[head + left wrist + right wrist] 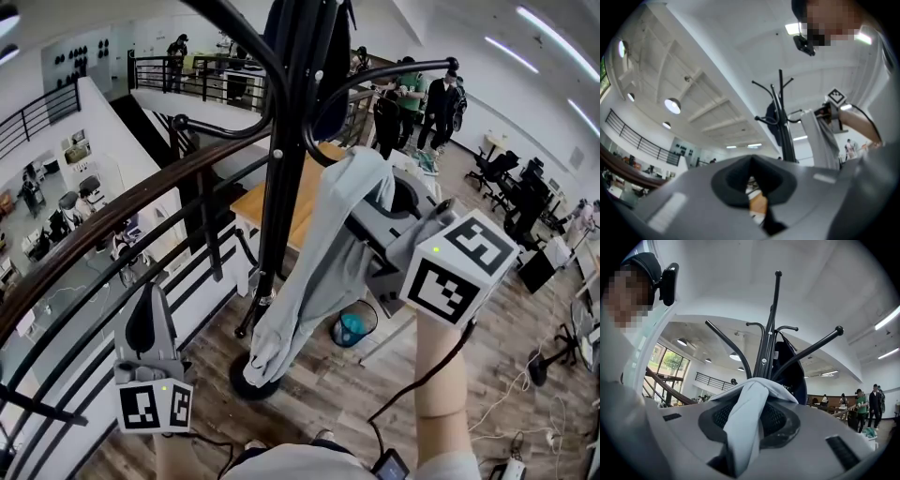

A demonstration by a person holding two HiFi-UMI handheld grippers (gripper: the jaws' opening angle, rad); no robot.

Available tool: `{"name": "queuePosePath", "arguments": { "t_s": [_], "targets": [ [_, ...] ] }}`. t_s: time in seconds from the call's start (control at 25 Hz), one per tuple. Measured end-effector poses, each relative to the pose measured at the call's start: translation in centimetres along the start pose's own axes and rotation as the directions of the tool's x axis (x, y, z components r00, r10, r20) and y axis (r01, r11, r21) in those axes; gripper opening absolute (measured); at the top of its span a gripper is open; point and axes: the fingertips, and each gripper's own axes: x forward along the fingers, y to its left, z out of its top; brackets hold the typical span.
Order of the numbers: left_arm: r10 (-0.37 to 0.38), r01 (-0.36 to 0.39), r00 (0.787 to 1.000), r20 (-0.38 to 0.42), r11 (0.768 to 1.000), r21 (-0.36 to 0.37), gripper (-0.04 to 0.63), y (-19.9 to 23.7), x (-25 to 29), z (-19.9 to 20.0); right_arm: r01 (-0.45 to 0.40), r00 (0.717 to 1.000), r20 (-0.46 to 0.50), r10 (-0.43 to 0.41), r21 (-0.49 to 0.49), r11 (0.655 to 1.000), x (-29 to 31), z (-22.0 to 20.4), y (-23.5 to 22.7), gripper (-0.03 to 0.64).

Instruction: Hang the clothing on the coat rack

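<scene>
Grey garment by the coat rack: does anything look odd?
The grey garment hangs bunched and twisted beside the coat rack, its top lying between the parted jaws of the right gripper, not clearly over the nearest hook.

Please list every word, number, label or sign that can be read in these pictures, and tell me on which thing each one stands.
No text here can be read.
White print on the dark garment hanging on the coat rack: too small and blurred to read.
Marker cubes: only black-and-white square patterns, no words or numbers.
</scene>
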Motion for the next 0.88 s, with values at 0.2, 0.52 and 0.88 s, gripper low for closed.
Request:
{"name": "queuePosePath", "arguments": {
  "t_s": [0.2,0.52,0.88],
  "targets": [
    [-0.013,0.013,1.0,-0.006,1.0,-0.007,0.009,-0.4,0.2,-0.3,-0.002,1.0,0.005,0.002,0.032,0.999,-0.5,-0.8,0.2,0.128],
    [-0.026,0.026,0.999,-0.022,1.0,-0.006,0.009,-1.0,0.3,-0.6,0.023,0.999,0.03,-0.025,0.082,0.996,-2.2,-2.0,0.0,0.143],
    [-0.049,0.049,0.997,-0.056,0.999,-0.011,0.009,-1.5,-0.2,-1.9,0.09,0.99,0.098,-0.103,0.126,0.988,-4.3,-2.3,-0.3,0.15]
  ]
}}
